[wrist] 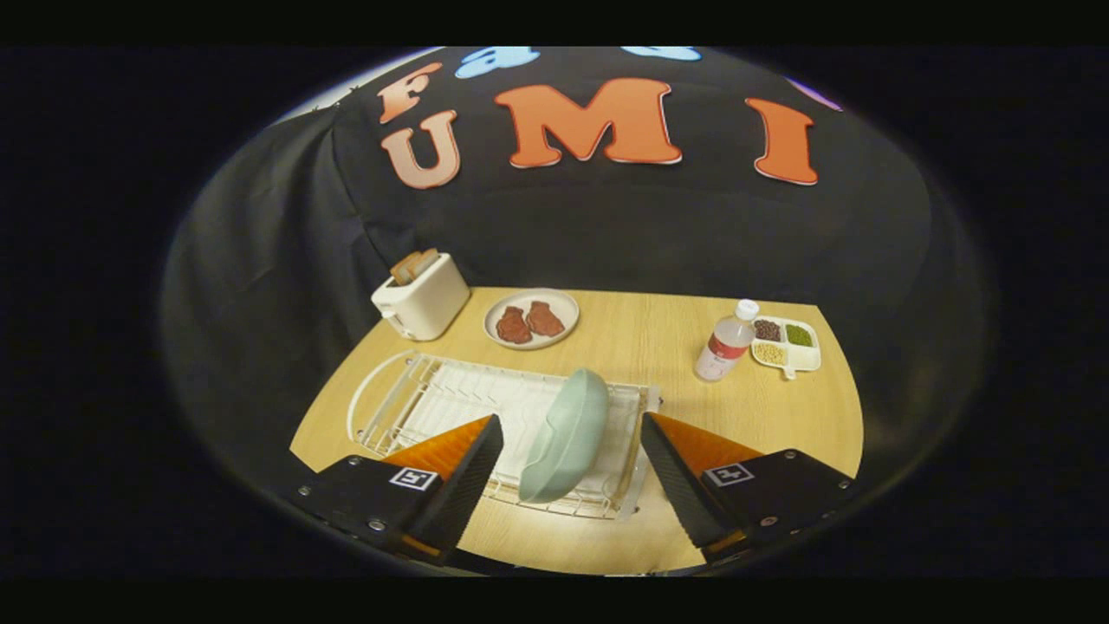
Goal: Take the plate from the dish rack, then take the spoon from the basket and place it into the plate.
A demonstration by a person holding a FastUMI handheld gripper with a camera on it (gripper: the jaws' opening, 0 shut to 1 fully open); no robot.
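Note:
A pale green plate (565, 436) stands on edge in the white wire dish rack (416, 399), towards the rack's right end. My gripper (572, 444) is open, one finger on each side of the plate with a gap to both. The plate's lower rim rests on the rack just ahead of the fingertips. Neither finger touches it.
On the wooden table (641, 338) beyond the rack stand a white toaster (422, 296) with toast, a plate of two brown pieces (531, 318), a clear bottle (726, 342) and a divided dish of beans (784, 343).

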